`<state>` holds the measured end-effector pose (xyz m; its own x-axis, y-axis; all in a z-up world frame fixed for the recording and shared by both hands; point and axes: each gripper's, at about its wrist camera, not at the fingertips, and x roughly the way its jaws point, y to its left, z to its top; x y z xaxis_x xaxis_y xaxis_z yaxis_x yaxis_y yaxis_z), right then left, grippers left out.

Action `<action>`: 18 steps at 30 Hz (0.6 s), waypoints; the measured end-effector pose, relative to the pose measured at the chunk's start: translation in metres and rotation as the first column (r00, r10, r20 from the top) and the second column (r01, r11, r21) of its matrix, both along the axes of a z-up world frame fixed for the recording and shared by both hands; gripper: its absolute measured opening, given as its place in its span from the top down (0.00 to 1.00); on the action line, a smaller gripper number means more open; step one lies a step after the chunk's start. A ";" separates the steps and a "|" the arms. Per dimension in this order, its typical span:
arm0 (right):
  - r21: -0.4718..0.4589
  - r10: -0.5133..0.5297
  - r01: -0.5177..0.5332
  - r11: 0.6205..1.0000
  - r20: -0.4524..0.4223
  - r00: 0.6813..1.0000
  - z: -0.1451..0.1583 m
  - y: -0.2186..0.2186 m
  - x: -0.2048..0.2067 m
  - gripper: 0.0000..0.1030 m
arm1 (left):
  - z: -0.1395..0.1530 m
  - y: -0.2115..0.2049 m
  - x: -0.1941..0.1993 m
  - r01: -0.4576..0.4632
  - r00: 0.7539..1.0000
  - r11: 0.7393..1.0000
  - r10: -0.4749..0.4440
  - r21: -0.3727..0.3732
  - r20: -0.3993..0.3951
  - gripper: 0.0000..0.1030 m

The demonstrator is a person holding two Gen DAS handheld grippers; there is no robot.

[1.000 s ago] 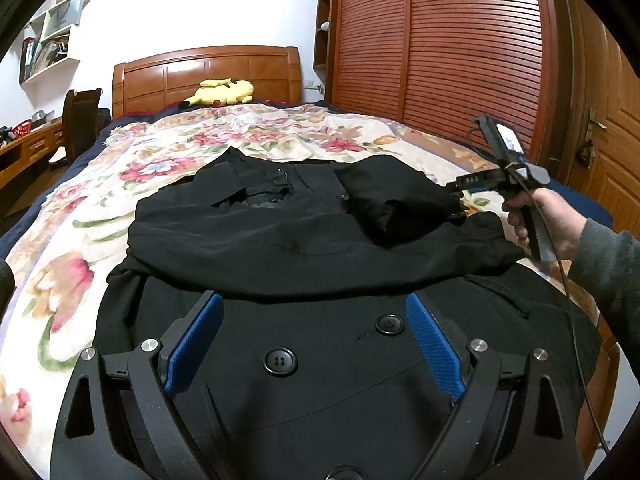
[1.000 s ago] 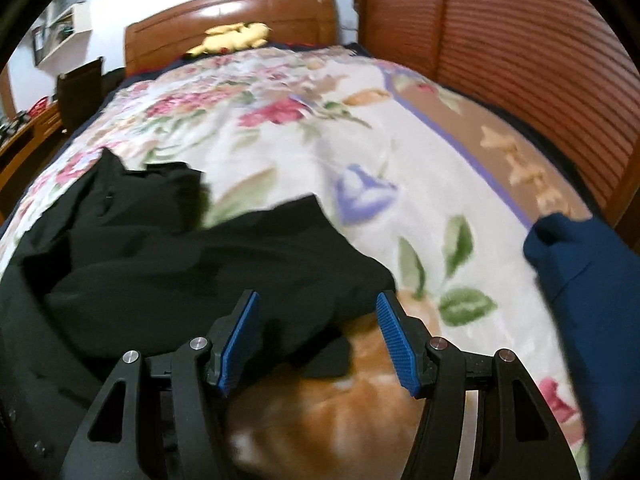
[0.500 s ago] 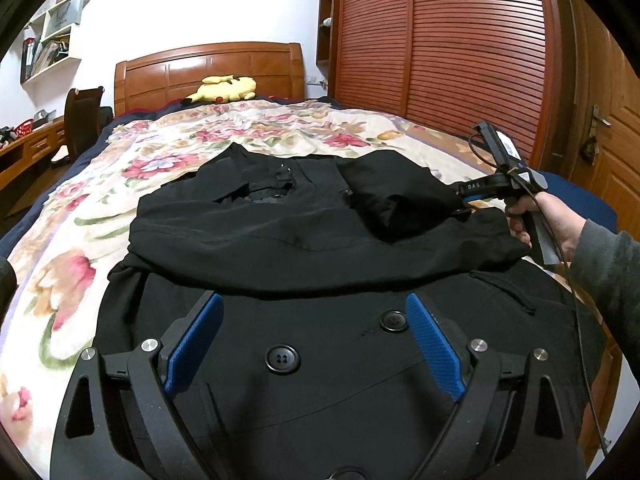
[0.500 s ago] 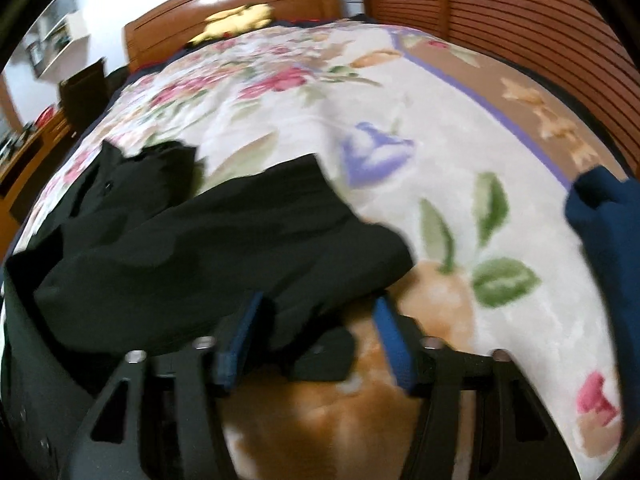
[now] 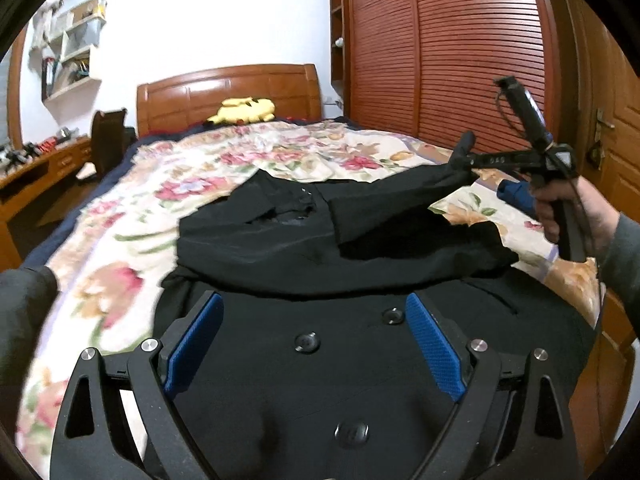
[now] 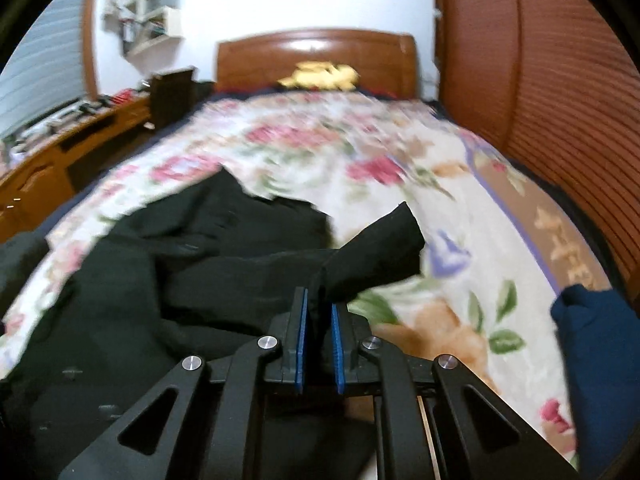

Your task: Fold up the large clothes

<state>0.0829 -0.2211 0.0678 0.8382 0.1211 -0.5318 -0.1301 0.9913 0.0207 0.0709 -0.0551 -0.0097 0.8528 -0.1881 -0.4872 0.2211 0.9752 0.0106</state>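
A bed (image 5: 132, 240) with a flowered blanket fills most of both views, its wooden headboard (image 5: 228, 92) up at twelve o'clock. A slatted wardrobe (image 5: 448, 52) stands along the bed's side from one to three o'clock.

The black coat (image 5: 320, 344) lies spread on the blanket, taking up the middle and six o'clock part of the left wrist view, front side up with its buttons (image 5: 307, 342) showing. One sleeve (image 5: 384, 200) stretches from the coat's chest out toward two o'clock and is raised clear of the blanket at its far end.

A blue garment (image 6: 596, 368) sits at the blanket's edge, at four o'clock in the right wrist view. A yellow plush toy (image 5: 245, 110) rests against the headboard at twelve o'clock.

The right gripper (image 6: 319, 312) has its jaws pressed together on the sleeve's cuff (image 6: 376, 256), black cloth pinched between the blue pads; a hand (image 5: 568, 208) holds it at three o'clock in the left wrist view.

The left gripper (image 5: 314, 344) hangs over the coat's front at six o'clock, jaws spread wide, nothing between them.
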 end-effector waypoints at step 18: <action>0.030 0.249 -0.254 0.967 0.107 0.962 0.008 0.056 -0.077 0.90 | 0.030 0.036 -0.058 -0.039 0.999 0.999 0.040 -0.019 0.027 0.10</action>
